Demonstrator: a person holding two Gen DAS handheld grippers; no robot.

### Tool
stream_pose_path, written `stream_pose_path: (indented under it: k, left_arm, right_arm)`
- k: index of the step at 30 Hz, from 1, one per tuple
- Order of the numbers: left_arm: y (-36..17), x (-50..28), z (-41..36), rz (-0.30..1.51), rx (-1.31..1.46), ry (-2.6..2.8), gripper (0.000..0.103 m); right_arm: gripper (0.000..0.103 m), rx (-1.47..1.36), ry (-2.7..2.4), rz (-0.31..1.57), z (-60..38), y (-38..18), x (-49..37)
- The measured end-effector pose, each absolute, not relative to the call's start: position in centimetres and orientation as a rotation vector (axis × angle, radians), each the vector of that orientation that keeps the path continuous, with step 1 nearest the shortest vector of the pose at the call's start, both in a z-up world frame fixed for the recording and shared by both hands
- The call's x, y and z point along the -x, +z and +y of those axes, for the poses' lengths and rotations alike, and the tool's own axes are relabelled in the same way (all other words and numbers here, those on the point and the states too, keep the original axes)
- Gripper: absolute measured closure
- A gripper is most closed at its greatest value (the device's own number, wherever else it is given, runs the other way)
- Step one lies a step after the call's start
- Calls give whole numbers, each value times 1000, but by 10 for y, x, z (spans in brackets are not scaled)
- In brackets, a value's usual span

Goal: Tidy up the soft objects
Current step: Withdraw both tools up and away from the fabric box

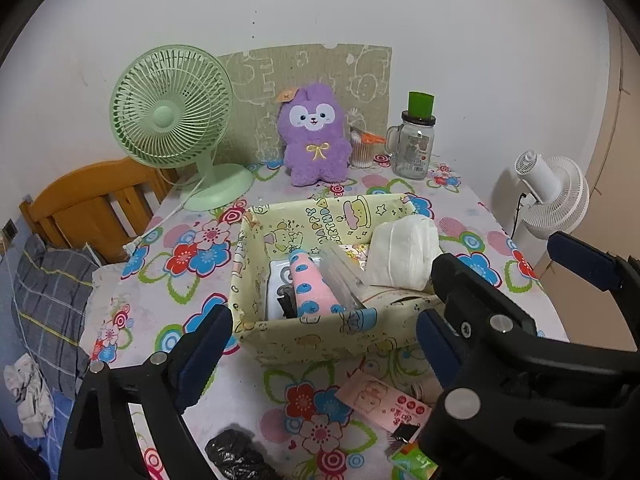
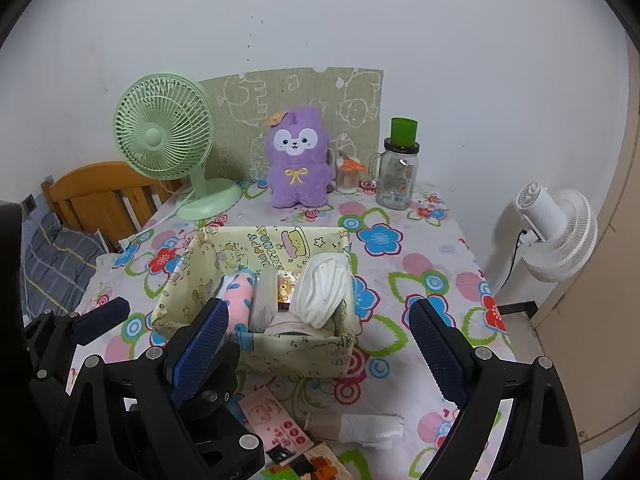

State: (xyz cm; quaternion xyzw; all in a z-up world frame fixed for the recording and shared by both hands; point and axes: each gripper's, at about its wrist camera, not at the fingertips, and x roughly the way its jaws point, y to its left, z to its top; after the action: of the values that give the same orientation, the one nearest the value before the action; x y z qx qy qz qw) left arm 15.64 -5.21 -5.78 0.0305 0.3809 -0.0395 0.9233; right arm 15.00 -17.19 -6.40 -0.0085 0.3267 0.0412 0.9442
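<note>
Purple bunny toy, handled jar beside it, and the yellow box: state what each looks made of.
Purple bunny toy: plush fabric, judging by its fuzzy, matte pile and stitched yellow bow.
Handled jar: likely glass; clear and glossy, with a dark lid and a green cup on top.
Yellow box: probably cardboard wrapped in printed paper; its walls crease and bow.

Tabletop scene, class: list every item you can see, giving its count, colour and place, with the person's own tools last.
plush toy: one, purple, back centre, against the card
desk fan: one, green, back left
jar mug: one, clear, green cup on top, back right
cotton-swab pot: one, clear, beside the plush toy
storage box: one, pale yellow, table centre
rolled cloth: one, pink with blue dots, inside the box
tissue wad: one, white, inside the box
standing fan: one, white, right of the table
left tool: open, empty
right tool: open, empty
</note>
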Motion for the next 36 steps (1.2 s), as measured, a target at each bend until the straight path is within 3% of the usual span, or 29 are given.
stream_pose_path:
  k: [36]
  left_arm:
    - [-53,-78,-54,744,-58,-87,5]
  right_arm:
    - [9,23,101,616,-179,-58,-70]
